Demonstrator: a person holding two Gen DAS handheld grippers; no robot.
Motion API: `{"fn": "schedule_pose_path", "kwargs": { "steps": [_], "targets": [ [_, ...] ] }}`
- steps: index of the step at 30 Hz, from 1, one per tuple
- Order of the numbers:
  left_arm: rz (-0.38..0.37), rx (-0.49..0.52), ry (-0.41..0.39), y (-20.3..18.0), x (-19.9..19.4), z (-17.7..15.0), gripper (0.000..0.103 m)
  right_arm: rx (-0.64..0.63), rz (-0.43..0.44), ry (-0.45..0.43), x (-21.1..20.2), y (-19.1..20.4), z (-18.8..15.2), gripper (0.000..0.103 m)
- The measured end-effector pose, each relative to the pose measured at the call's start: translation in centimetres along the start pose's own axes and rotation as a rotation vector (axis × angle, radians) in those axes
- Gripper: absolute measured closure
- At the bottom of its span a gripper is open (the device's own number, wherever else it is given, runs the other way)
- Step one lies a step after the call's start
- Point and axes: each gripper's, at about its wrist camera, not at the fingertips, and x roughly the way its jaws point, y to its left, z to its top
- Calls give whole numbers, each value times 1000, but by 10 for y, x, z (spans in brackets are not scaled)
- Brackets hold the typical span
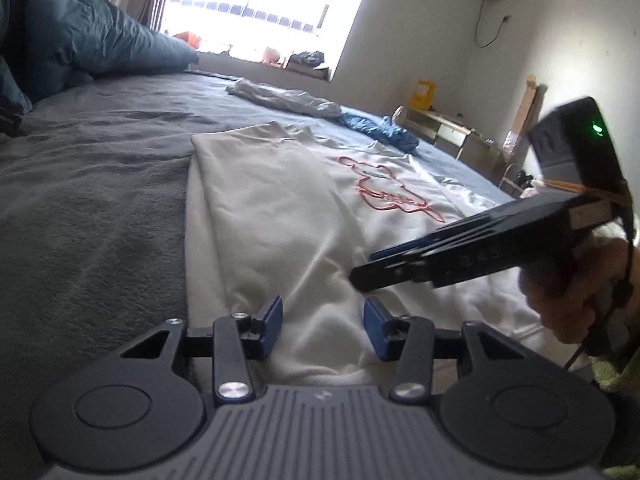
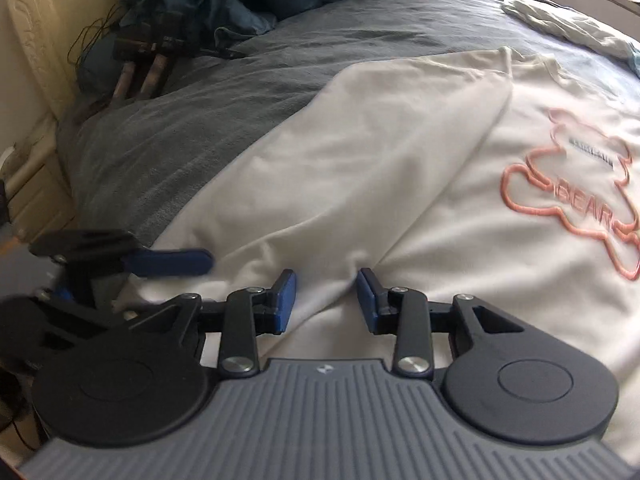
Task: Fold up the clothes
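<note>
Here, the white shirt [image 2: 360, 184] with the pink bear outline [image 2: 576, 196] is spread on the grey bedspread [image 1: 92, 184], one side already folded over. The left gripper [image 1: 323, 322] is held just above its near hem, partly open and empty. The right gripper [image 2: 326, 296] is likewise parted, nothing between its pads.

Each claw is built from black linkage arms joined by silver screws, with blue pads on the fingertips [image 1: 272, 320] and a grey ribbed housing flanked by two black discs. On the right claw [image 1: 362, 278], a green light and an orange cord are seen.
</note>
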Motion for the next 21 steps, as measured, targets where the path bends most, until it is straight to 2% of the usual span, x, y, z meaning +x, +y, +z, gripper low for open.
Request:
{"fn": "schedule_pose_path", "kwargs": {
  "steps": [4,8,13,15,19,21],
  "targets": [
    [21,25,-25,-6,-6,20,52,38,-2,-103,-44,-18,8,70],
    [47,21,-17,-9,10,43,51,91,-119,-179,-85,-60,0,69],
    [54,7,56,-17,43,49,51,276,-258,-252,-126,-129,-46,69],
    [59,25,89,-20,55,44,51,328,-283,-245,-134,-145,-69,69],
    [100,105,110,-31,66,35,49,363,-294,-147,-114,-163,-109,69],
    [113,103,121,-33,64,37,49,329,-293,-171,-112,-161,-116,69]
  ]
}}
